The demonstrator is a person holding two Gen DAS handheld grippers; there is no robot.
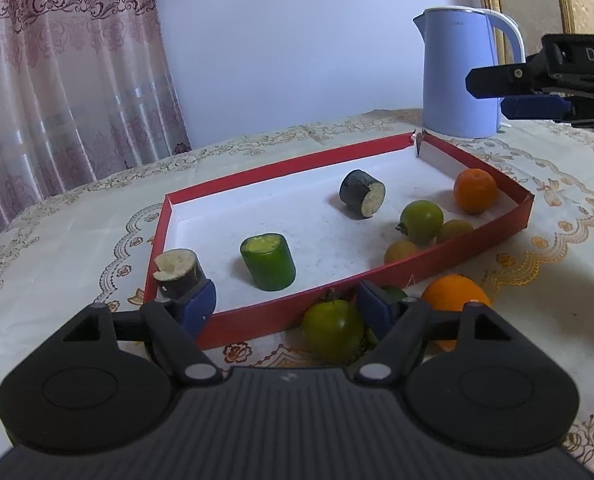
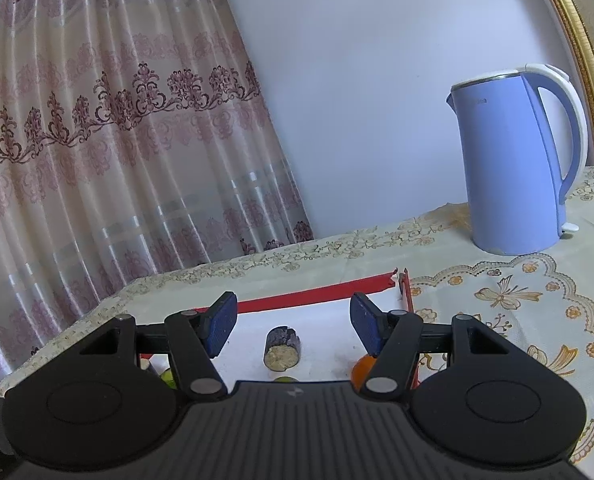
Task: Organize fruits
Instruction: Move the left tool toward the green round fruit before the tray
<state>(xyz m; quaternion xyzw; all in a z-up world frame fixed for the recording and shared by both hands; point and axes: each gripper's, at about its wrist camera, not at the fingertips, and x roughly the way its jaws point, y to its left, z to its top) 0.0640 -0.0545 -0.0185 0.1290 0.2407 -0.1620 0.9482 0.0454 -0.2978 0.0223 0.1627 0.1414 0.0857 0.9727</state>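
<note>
A home, by the look of it: a patterned lace curtain (image 2: 109,152), an embroidered tablecloth (image 2: 509,300), a blue electric kettle (image 2: 513,168) and a gilt frame (image 2: 577,40).

A shallow red tray (image 1: 377,276) with a white floor held an orange (image 1: 475,191), three small green-yellow fruits (image 1: 421,221) near its right corner, an upright green cut cylinder (image 1: 267,261), and two dark cut pieces (image 1: 361,193). Outside the tray's near wall lay a green fruit (image 1: 332,329) and another orange (image 1: 455,296), perhaps touching.
</note>
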